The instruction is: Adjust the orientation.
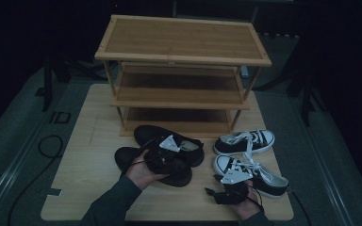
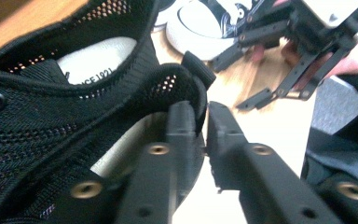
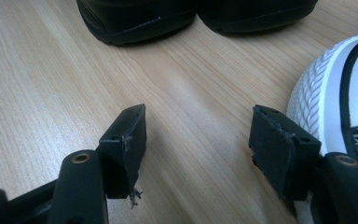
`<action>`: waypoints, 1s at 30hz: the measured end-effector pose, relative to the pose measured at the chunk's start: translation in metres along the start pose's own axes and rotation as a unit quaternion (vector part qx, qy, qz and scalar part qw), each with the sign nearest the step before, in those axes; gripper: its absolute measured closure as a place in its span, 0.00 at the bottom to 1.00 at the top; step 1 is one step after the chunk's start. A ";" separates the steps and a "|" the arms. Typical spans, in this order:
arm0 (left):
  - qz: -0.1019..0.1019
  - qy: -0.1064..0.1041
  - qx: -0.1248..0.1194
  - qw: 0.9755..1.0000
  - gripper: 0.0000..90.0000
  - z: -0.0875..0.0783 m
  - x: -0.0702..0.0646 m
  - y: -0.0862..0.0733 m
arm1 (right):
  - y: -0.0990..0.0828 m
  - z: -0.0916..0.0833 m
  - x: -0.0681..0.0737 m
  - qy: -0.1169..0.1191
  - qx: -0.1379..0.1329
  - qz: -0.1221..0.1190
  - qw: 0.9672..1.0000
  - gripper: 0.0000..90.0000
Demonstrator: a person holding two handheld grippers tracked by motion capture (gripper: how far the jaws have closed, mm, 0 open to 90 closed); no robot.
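Your left gripper [image 1: 166,151] is over the pair of black shoes in the middle of the bench [image 1: 85,160], just in front of the wooden shoe rack [image 1: 184,70]. In the left gripper view its jaws stand narrow and pinch the mesh heel collar of the nearer black shoe [image 2: 74,107] between them, 1 jaw inside the opening and 1 outside. So the step in hand looks like the grasp on this shoe, just made, with the shoe resting on the bench beside its partner [image 1: 169,136].

Your right gripper [image 1: 230,184] waits at the near right of the bench, jaws wide and holding nothing, close beside the white toe cap of the nearer black-and-white sneaker [image 3: 340,93].

The next move probably calls for a lift straight up by the heel, far enough to free the sole from the other black shoe, then a carry forward to 1 of the 3 rack shelves. The collar is soft mesh, so keep the pinch firm and expect the toe to droop as you raise it
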State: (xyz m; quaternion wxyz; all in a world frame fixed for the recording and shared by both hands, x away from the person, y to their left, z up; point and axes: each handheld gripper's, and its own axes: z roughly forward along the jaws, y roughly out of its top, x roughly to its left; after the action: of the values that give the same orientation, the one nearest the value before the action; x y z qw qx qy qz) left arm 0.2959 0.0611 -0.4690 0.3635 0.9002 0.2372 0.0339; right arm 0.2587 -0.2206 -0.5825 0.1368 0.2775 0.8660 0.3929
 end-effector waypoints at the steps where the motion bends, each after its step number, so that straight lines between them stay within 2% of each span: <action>1: 0.005 0.002 0.000 1.000 0.96 0.000 -0.001 -0.001 | 0.000 0.000 0.000 0.000 0.000 0.000 1.000 0.40; 5: 0.010 -0.001 0.003 1.000 0.98 -0.006 -0.003 -0.006 | 0.000 0.000 0.000 0.000 0.000 0.000 1.000 0.40; 10: 0.001 -0.008 0.001 1.000 0.98 -0.020 -0.001 -0.023 | 0.000 0.000 0.000 0.000 0.001 0.000 1.000 0.40; 18: -0.028 0.026 0.006 0.999 0.98 -0.057 0.008 -0.058 | 0.000 0.000 0.000 0.000 0.000 0.000 1.000 0.40; 24: -0.046 0.045 0.011 0.998 0.97 -0.074 0.014 -0.077 | 0.000 0.000 0.000 0.000 0.000 0.001 1.000 0.40; 26: -0.049 0.047 0.011 0.998 0.92 -0.076 0.014 -0.078 | 0.000 0.000 0.000 0.000 0.001 0.001 1.000 0.40; 27: -0.051 0.057 0.004 0.997 0.78 -0.079 0.013 -0.079 | 0.000 0.000 0.000 0.000 0.000 0.001 1.000 0.40; 28: -0.052 0.063 -0.001 0.997 0.78 -0.081 0.012 -0.079 | 0.000 0.000 0.000 0.000 0.000 0.001 1.000 0.40; 29: -0.054 0.071 -0.006 0.996 0.68 -0.083 0.013 -0.079 | 0.000 0.000 0.000 0.000 0.000 0.001 1.000 0.40; 30: -0.059 0.078 -0.011 0.995 0.68 -0.084 0.014 -0.079 | 0.000 0.000 0.000 0.000 0.000 0.001 1.000 0.40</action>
State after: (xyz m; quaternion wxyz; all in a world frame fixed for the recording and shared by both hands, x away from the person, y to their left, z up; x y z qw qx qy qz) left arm 0.2567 0.1701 -0.4613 0.3553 0.8753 0.3168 0.0850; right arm 0.2585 -0.2206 -0.5824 0.1365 0.2782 0.8659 0.3926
